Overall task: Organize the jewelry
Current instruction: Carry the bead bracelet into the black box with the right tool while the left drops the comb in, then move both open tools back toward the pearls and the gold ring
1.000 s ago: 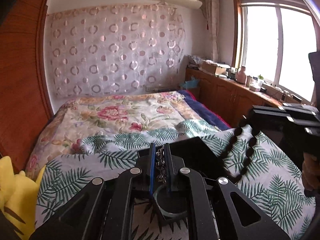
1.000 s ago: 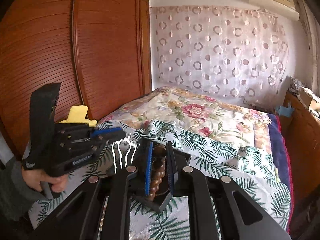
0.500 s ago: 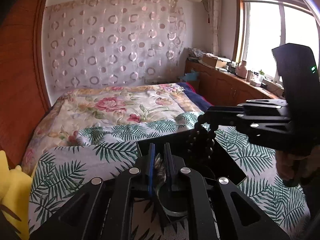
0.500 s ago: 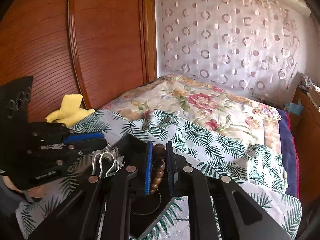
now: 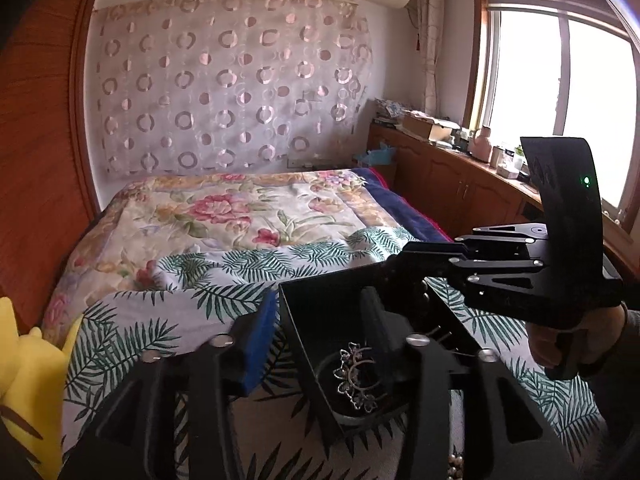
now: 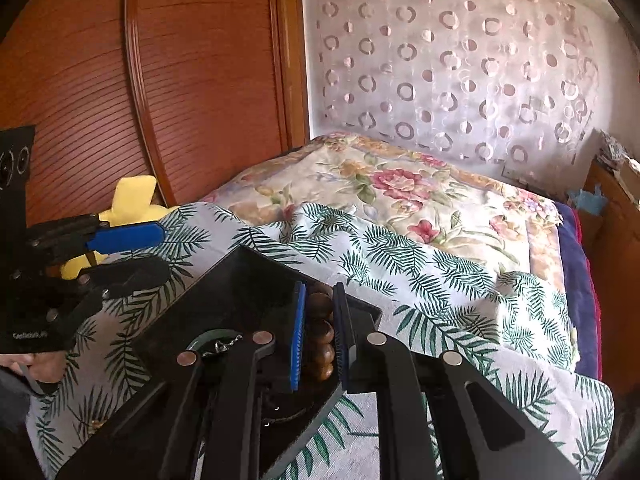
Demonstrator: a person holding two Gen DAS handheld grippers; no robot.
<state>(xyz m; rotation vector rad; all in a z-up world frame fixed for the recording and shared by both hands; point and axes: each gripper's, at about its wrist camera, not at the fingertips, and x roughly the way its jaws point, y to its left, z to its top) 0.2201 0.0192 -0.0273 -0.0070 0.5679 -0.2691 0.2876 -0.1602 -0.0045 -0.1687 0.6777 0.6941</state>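
Observation:
A black tray (image 5: 304, 296) (image 6: 240, 280) lies on the palm-leaf sheet. My left gripper (image 5: 320, 312) (image 6: 160, 252) hangs over it and its jaws are opening, with nothing pressed between the pads. Below them a silver flower chain (image 5: 356, 376) rests in the tray across a dark bangle (image 5: 360, 416). My right gripper (image 6: 319, 292) (image 5: 390, 268) is shut on a brown wooden bead bracelet (image 6: 320, 336) and holds it low over the tray's right half. In the left wrist view the beads are hidden behind the fingers.
A yellow plush toy (image 5: 28, 380) (image 6: 128, 200) sits at the bed's left edge by the wooden wardrobe (image 6: 160, 80). A floral quilt (image 5: 224, 220) covers the far bed. Low wooden cabinets (image 5: 460, 184) run under the window. A person's hand (image 5: 576, 344) grips the right handle.
The left jaws have spread apart and let go of the silver chain, which now lies in the tray. The right gripper came down over the tray with the beads still in it.

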